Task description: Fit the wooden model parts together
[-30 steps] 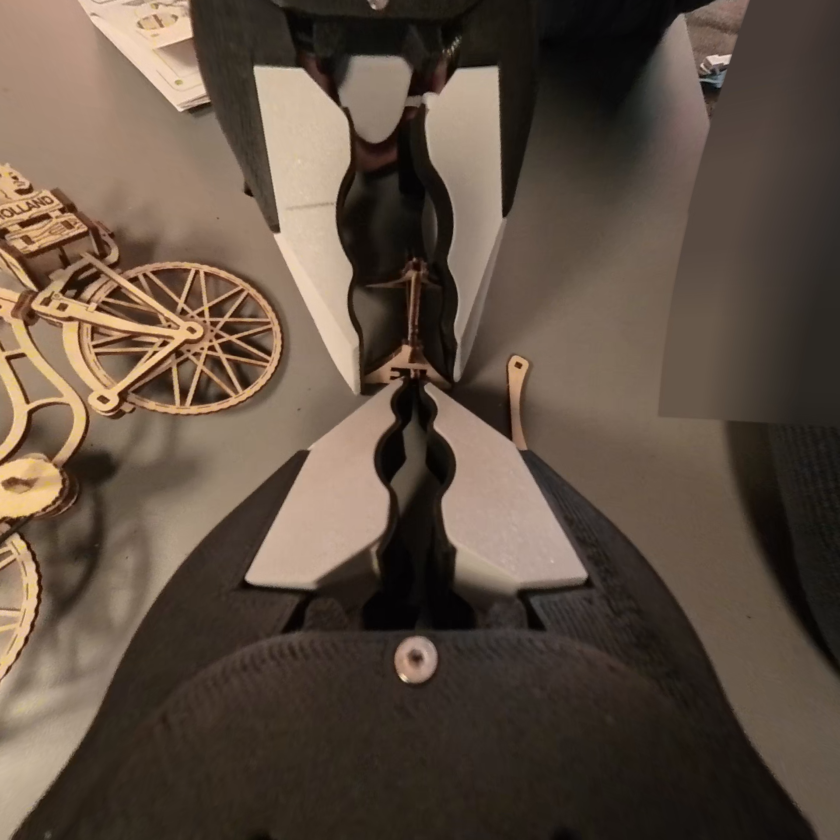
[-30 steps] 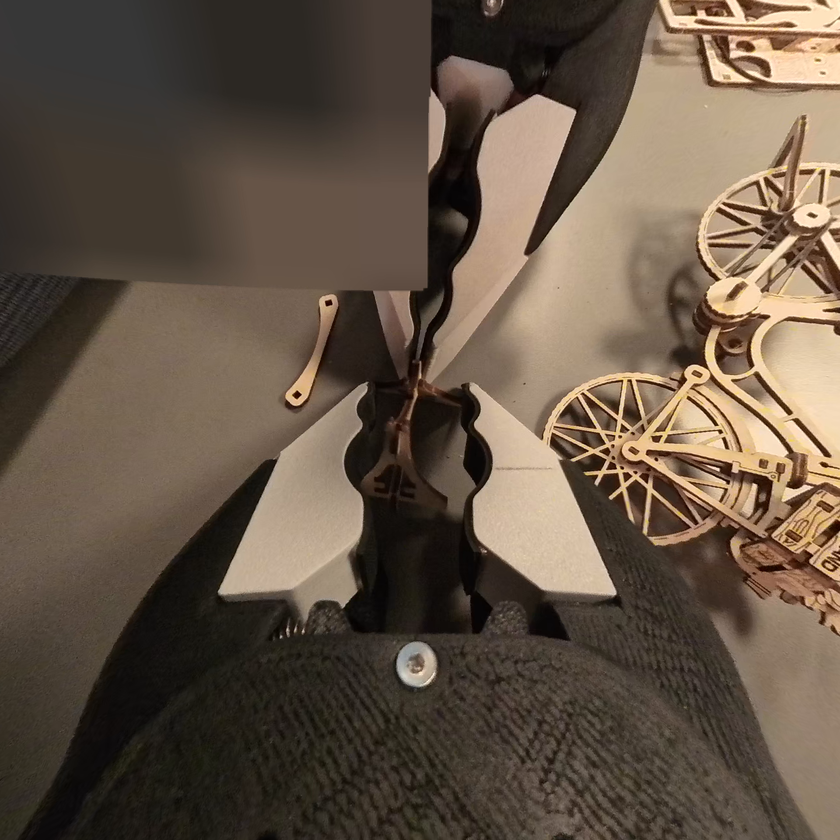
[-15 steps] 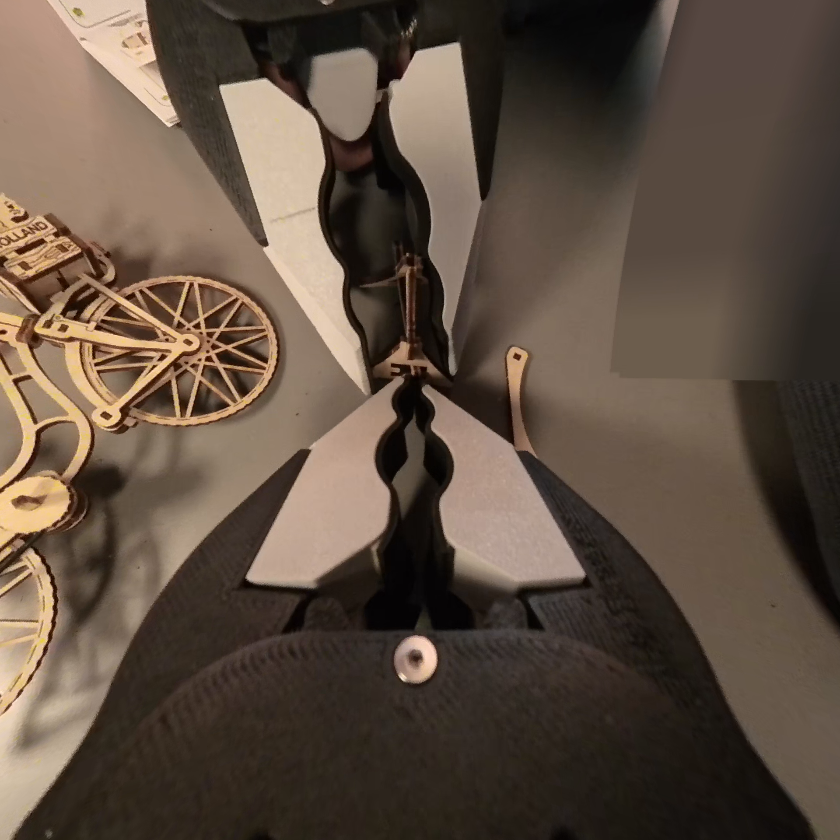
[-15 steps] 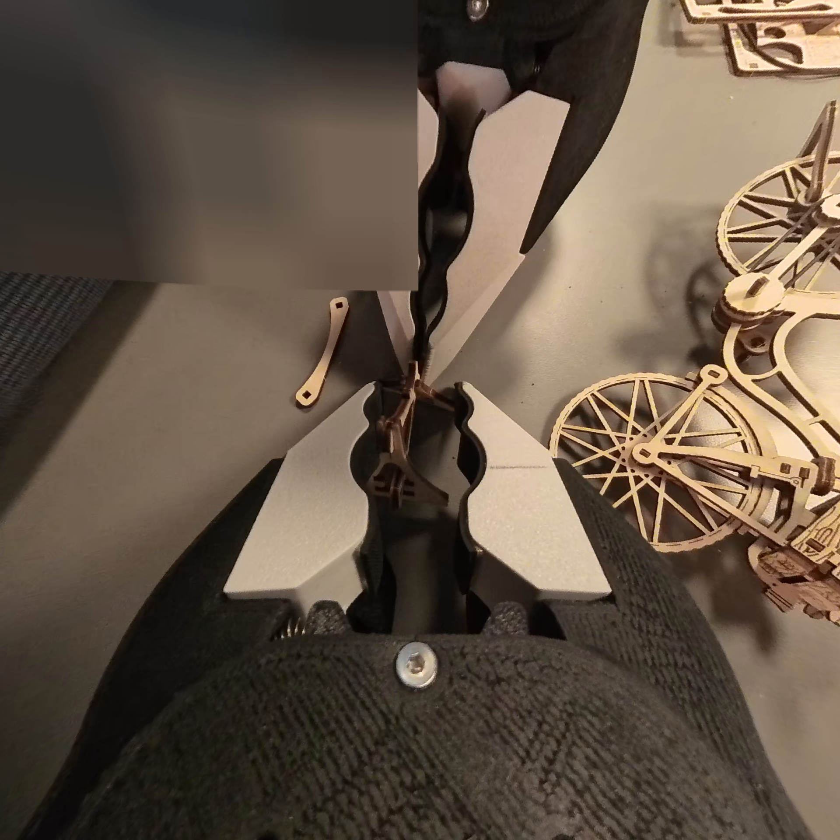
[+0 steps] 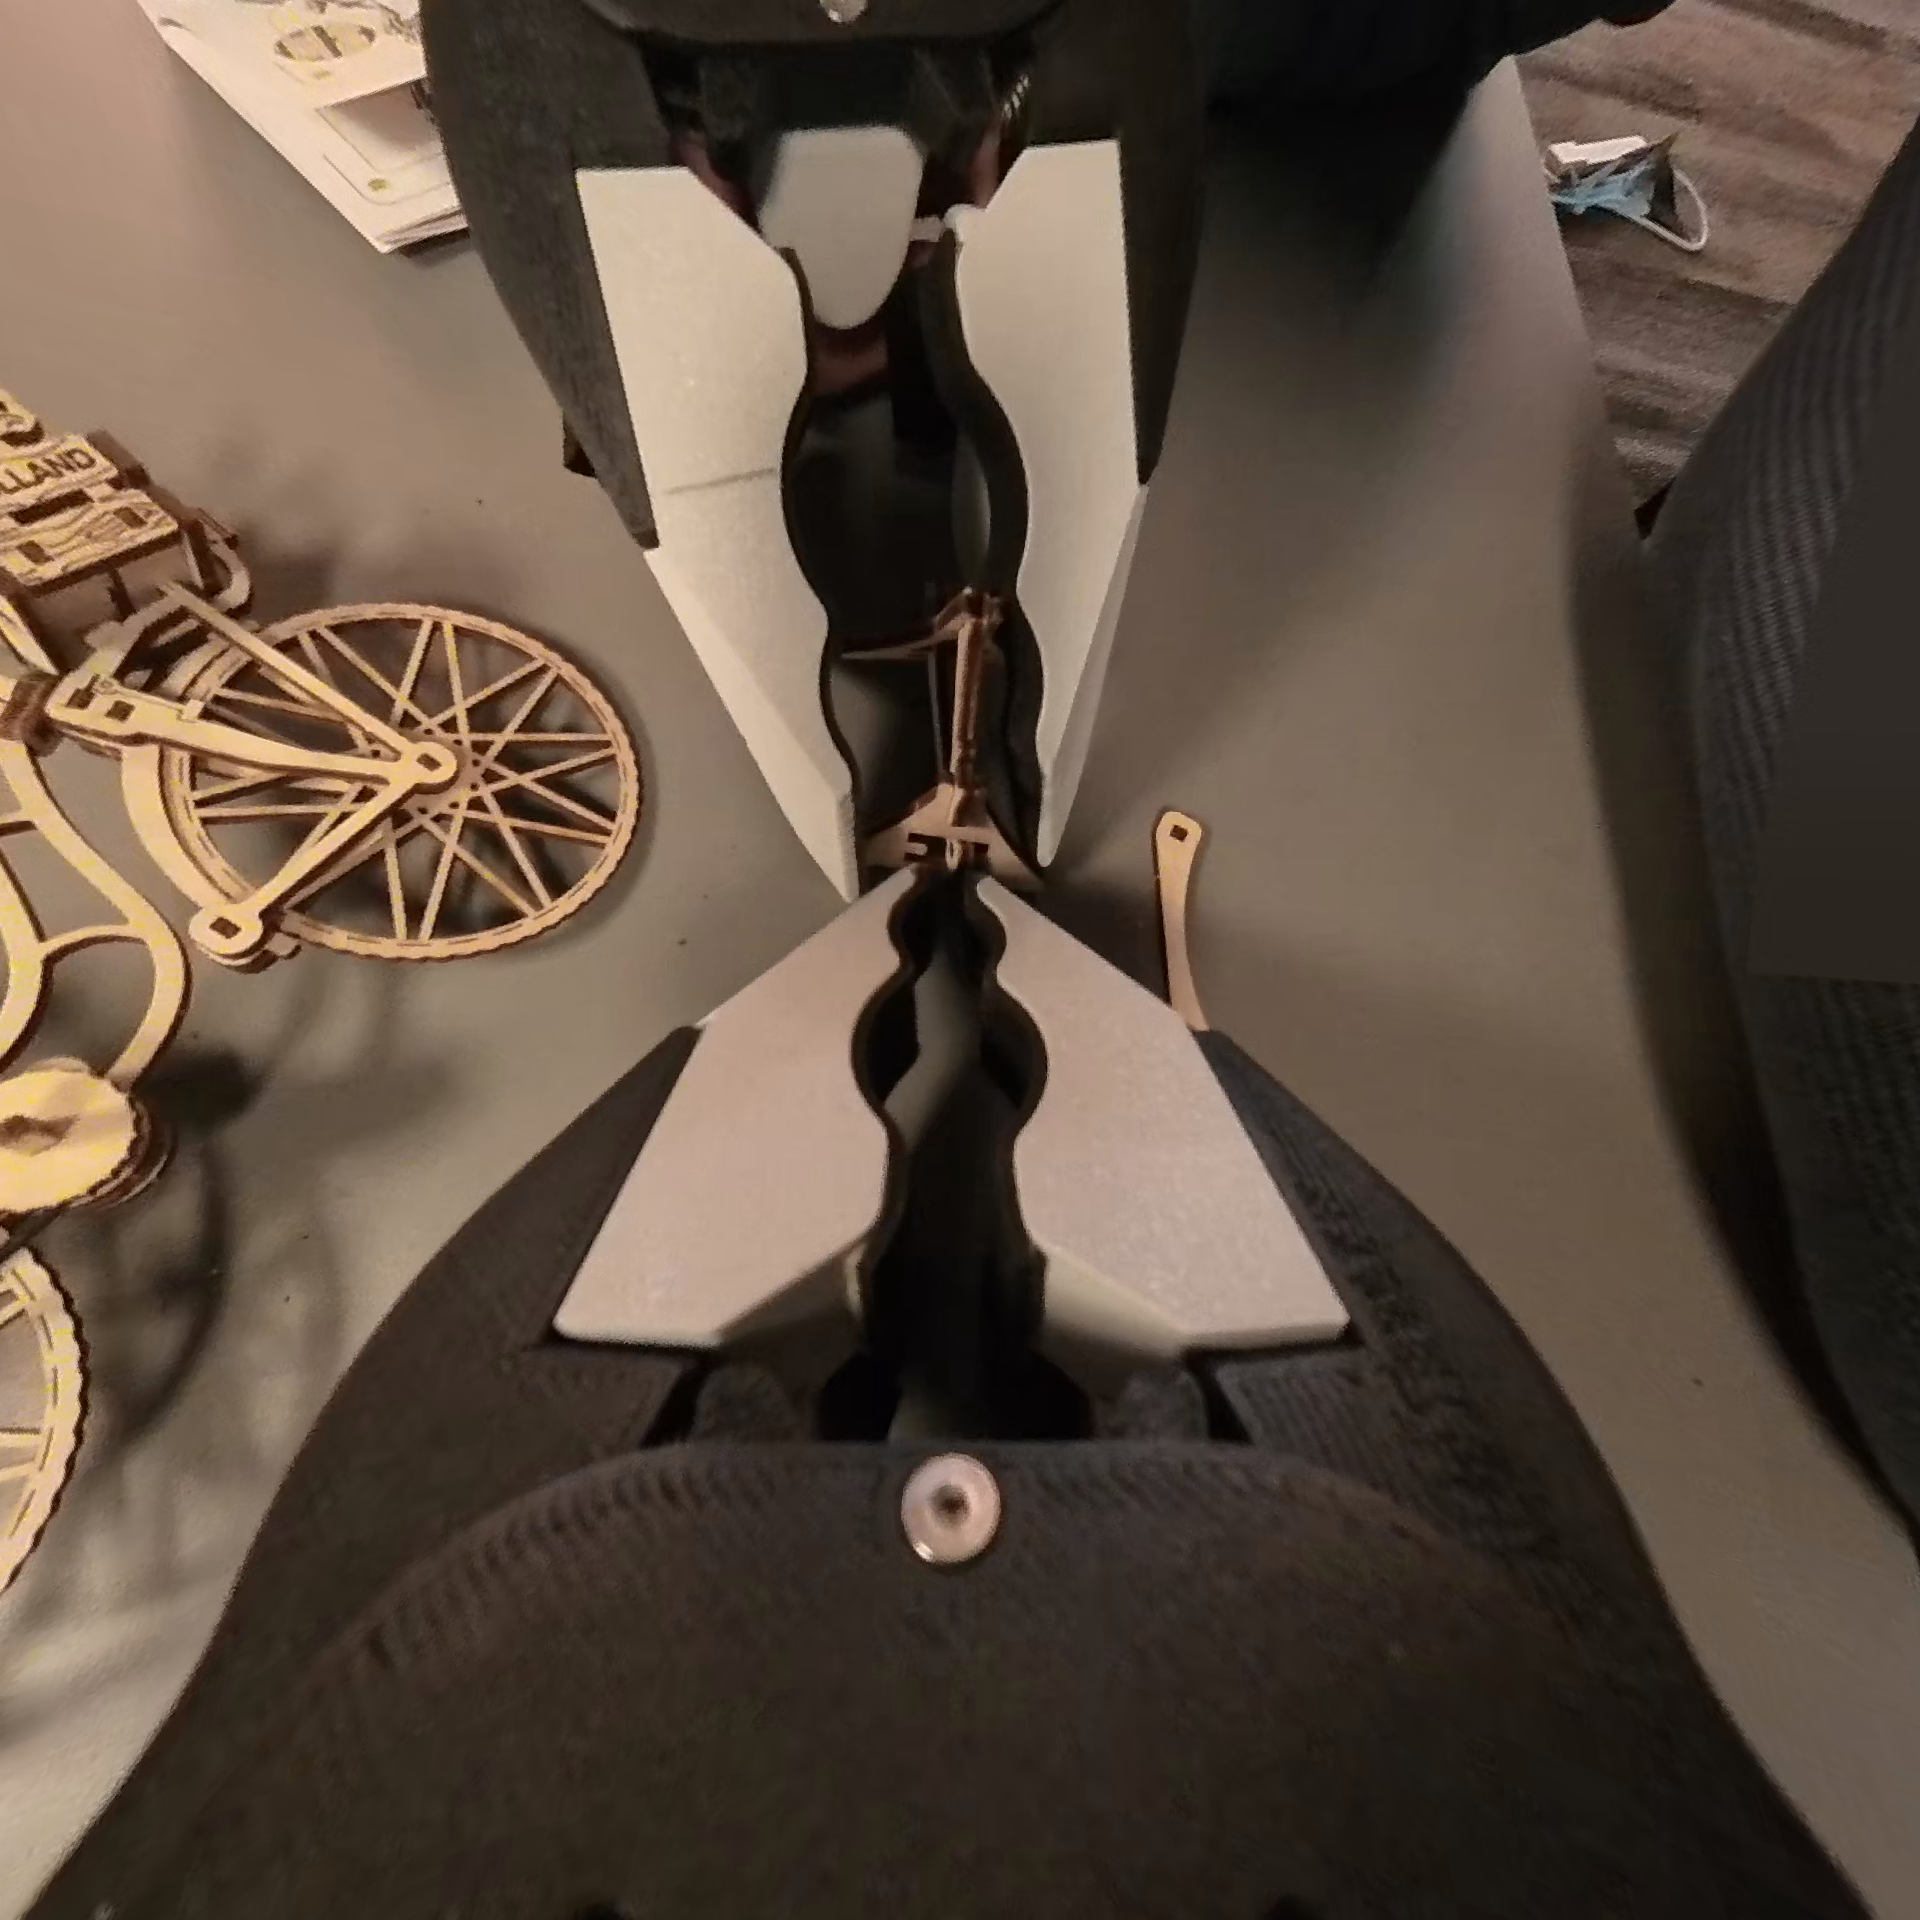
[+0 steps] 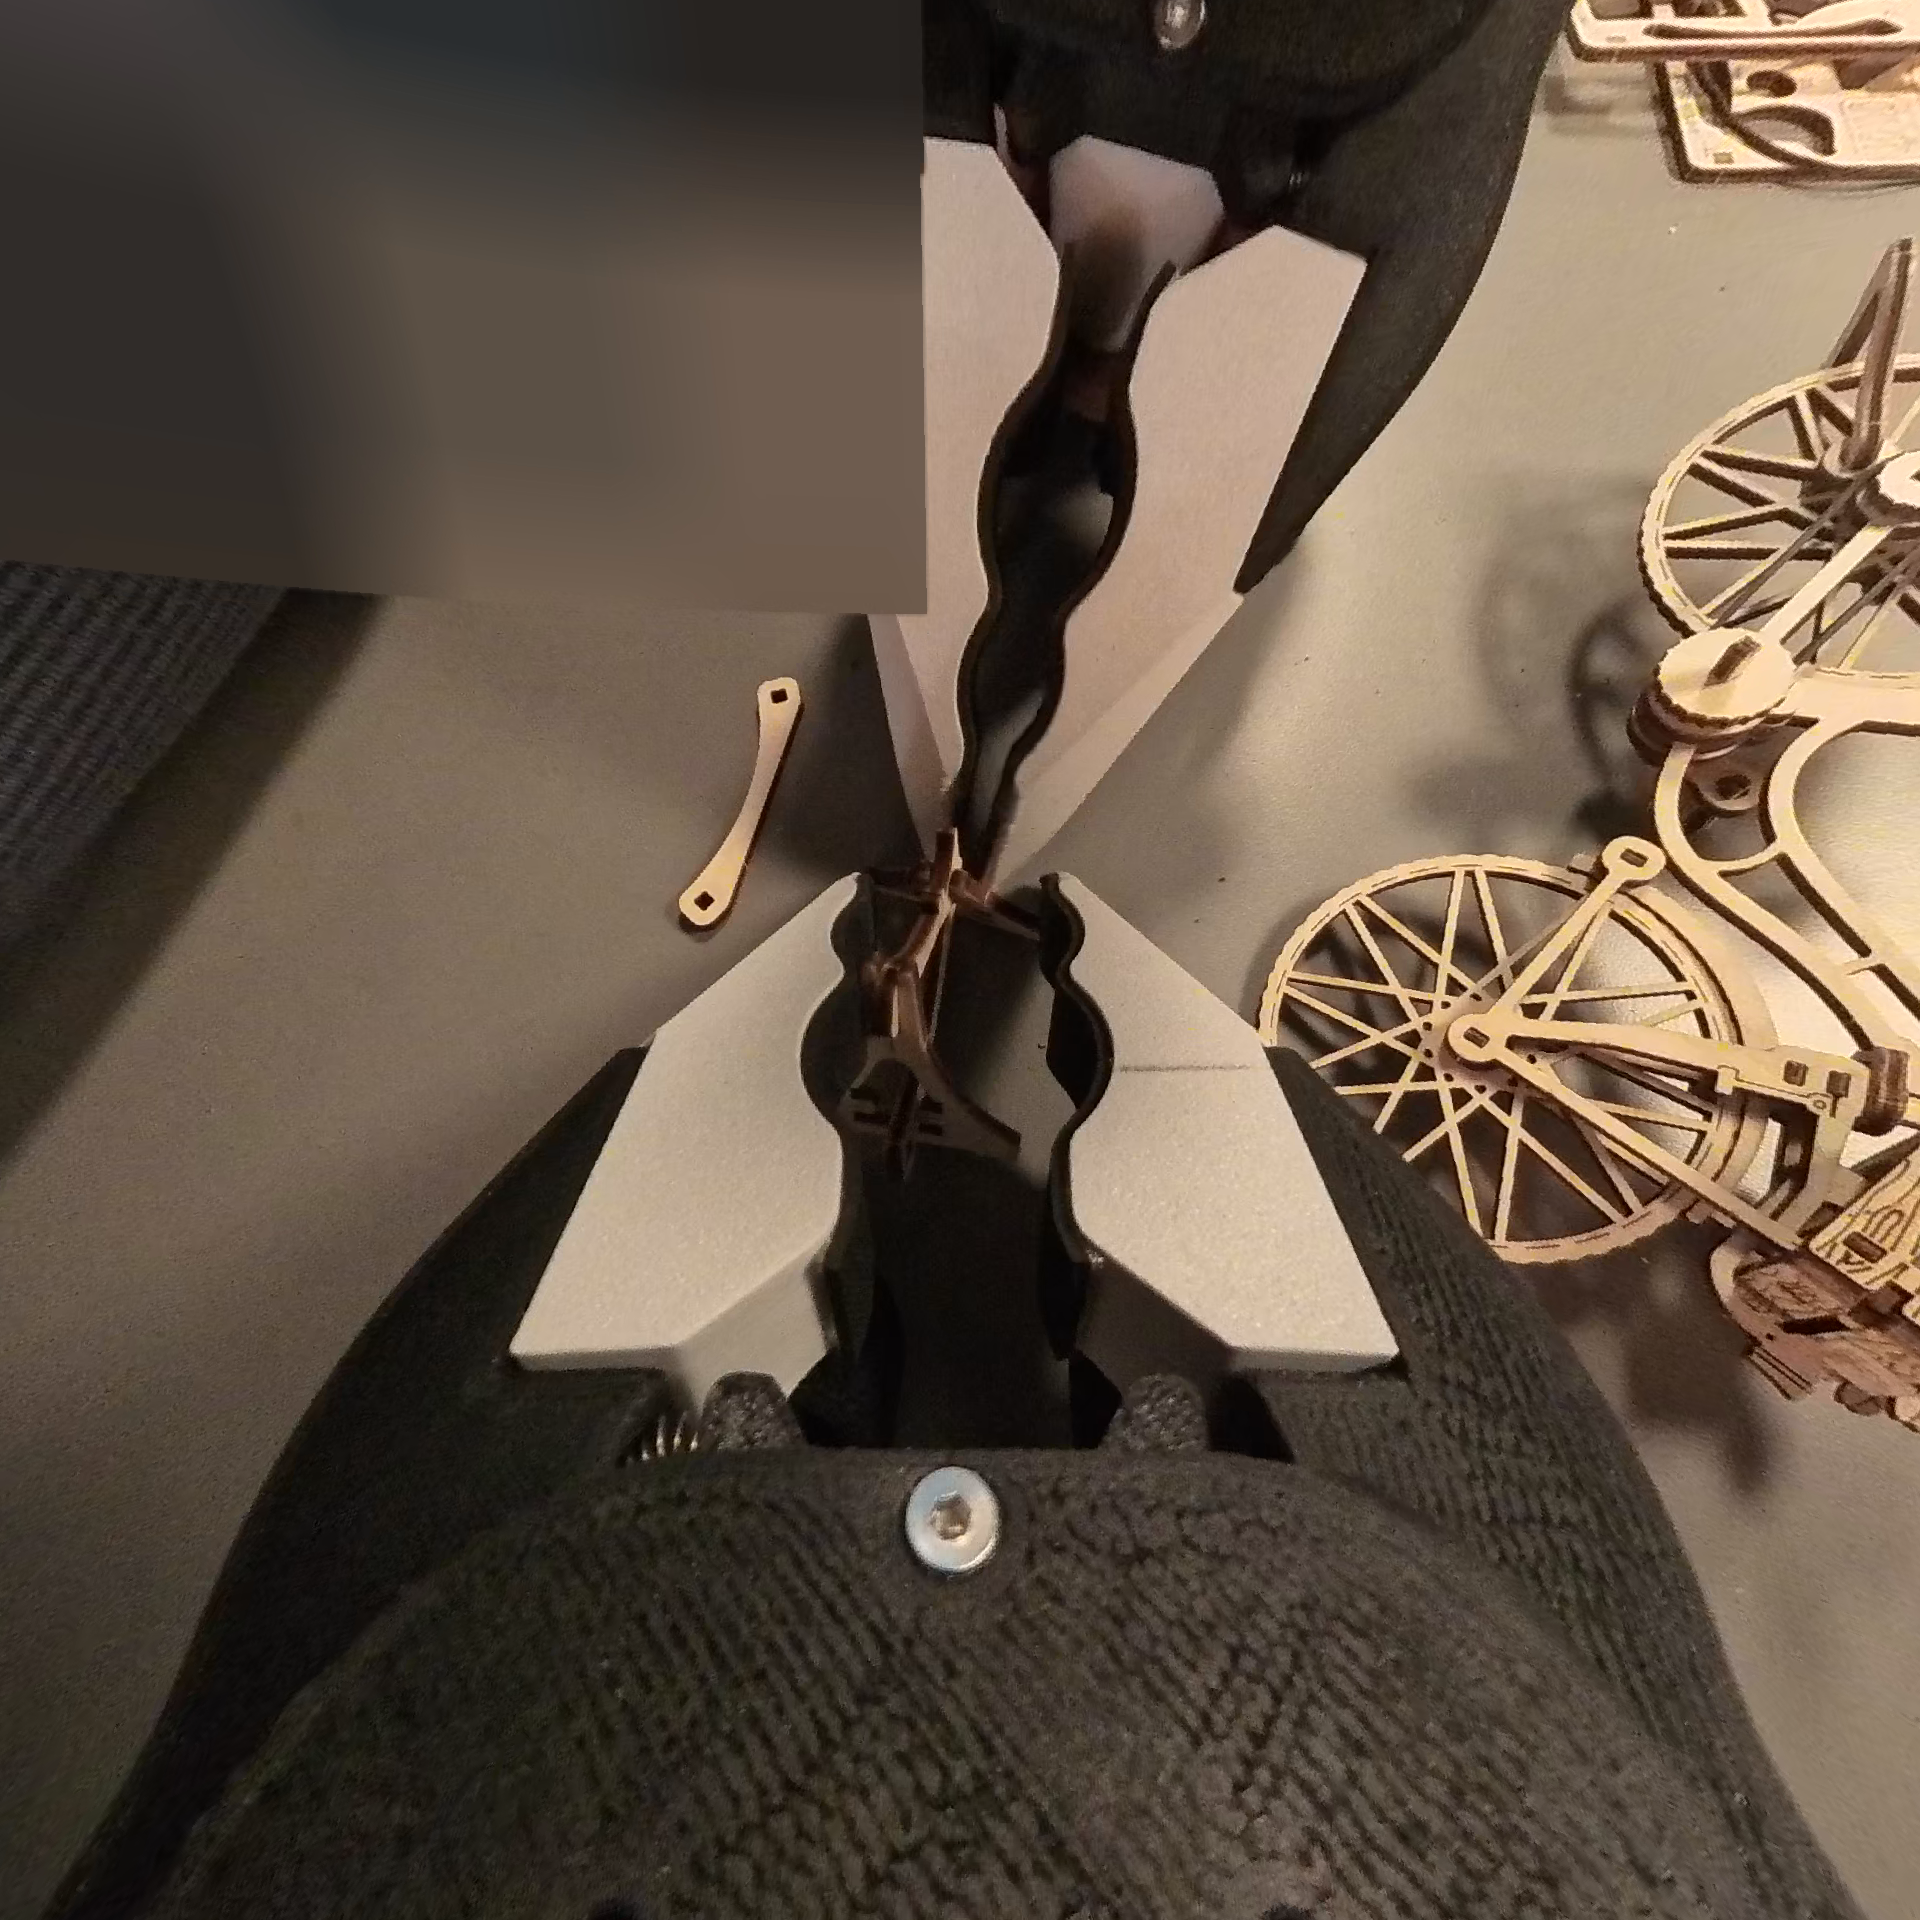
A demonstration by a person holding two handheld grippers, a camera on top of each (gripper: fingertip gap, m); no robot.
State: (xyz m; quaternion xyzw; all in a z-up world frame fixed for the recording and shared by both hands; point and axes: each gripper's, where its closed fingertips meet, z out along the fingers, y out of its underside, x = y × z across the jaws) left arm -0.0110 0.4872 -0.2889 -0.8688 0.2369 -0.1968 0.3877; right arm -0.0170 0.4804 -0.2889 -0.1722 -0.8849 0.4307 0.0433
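A small dark wooden part (image 6: 904,1049) hangs between the two grippers, which meet tip to tip above the grey table (image 5: 1351,623). My left gripper (image 5: 940,888) is shut on the near end of that part (image 5: 966,717). It enters the right wrist view from the top (image 6: 966,852). My right gripper (image 6: 951,894) is open, with the part lying between its fingers and leaning against the left one. It shows at the top of the left wrist view (image 5: 945,868). A wooden bicycle model (image 5: 395,769) lies flat on the table and also shows in the right wrist view (image 6: 1496,1049).
A loose curved wooden strip (image 5: 1179,914) lies on the table beside the fingertips and also shows in the right wrist view (image 6: 743,821). A paper booklet (image 5: 343,125) and wooden part sheets (image 6: 1766,104) lie at the far edge. A black mesh chair (image 5: 1787,727) stands beside the table. The grippers are tip to tip, or close to it.
The grippers stay tip to tip with only small shifts. The small wooden part has tilted toward the left finger of the right gripper.
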